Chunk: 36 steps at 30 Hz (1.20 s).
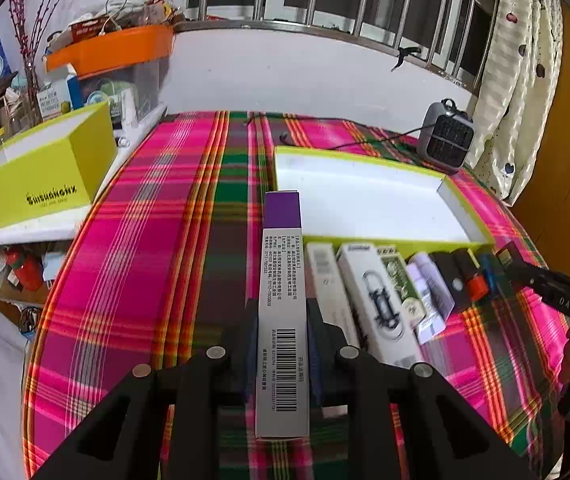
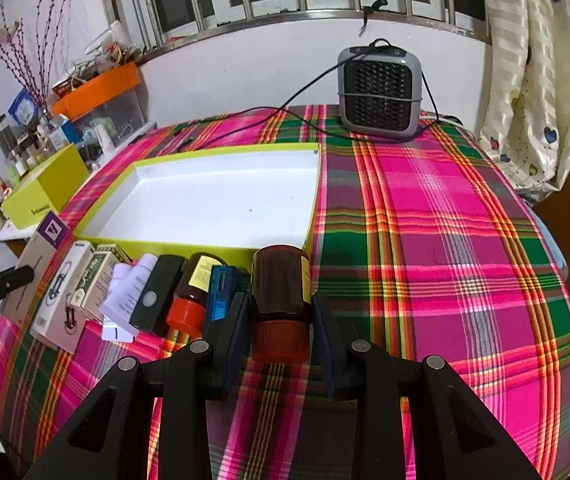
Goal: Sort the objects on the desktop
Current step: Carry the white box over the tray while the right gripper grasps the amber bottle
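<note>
The left gripper (image 1: 283,356) is clamping a long purple-and-grey carton (image 1: 282,312) at lower centre, fingers closed on its sides, probably so it lifts level. The right gripper (image 2: 281,336) is straddling a brown bottle (image 2: 281,300) at lower centre, fingers just beside it, contact unclear. Both sit at the ends of a row fronting the empty lime tray (image 2: 189,246) on the plaid tabletop (image 2: 425,240), likely their destination.
</note>
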Each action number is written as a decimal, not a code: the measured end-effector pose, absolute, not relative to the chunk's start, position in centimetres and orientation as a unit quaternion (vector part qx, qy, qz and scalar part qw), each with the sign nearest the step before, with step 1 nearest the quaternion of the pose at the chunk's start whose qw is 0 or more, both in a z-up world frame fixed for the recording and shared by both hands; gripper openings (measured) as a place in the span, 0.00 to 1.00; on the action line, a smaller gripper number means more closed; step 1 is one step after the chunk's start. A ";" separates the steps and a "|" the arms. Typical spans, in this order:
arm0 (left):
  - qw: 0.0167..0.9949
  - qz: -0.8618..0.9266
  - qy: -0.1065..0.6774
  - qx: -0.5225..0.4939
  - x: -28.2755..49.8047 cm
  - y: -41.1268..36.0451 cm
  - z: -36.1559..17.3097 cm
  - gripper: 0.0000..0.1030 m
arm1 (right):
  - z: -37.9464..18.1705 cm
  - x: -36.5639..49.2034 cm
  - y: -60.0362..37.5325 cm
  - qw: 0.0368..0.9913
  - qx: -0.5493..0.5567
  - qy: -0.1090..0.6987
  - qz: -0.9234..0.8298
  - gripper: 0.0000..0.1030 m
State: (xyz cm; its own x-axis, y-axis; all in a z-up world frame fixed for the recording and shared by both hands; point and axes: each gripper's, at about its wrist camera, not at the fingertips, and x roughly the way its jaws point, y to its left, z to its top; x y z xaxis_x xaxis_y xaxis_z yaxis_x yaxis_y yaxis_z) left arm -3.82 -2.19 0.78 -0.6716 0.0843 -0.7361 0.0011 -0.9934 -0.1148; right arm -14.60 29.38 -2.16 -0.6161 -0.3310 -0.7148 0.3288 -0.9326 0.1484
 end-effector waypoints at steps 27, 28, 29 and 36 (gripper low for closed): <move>0.103 0.904 -0.064 -0.409 -12.1 8.5 3.5 0.21 | -0.8 -15.2 30.1 0.190 0.378 -0.024 -0.906 0.32; 0.105 0.903 -0.066 -0.411 -12.4 8.9 3.4 0.21 | -0.8 -15.2 30.2 0.190 0.378 -0.026 -0.906 0.32; 0.106 0.903 -0.066 -0.412 -12.7 9.3 3.4 0.21 | -0.8 -15.2 30.3 0.190 0.378 -0.027 -0.906 0.32; 0.122 0.892 -0.080 -0.429 -15.4 12.1 2.7 0.21 | -1.0 -15.4 31.4 0.185 0.377 -0.038 -0.907 0.32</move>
State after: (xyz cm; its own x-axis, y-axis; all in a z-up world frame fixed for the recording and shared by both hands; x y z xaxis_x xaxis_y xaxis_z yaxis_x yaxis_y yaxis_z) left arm -15.40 12.08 2.74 -0.6026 0.2868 -0.7447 -0.1489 -0.9572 -0.2481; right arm -15.38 31.43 -0.97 -0.6474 -0.3634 -0.6699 0.3065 -0.9289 0.2077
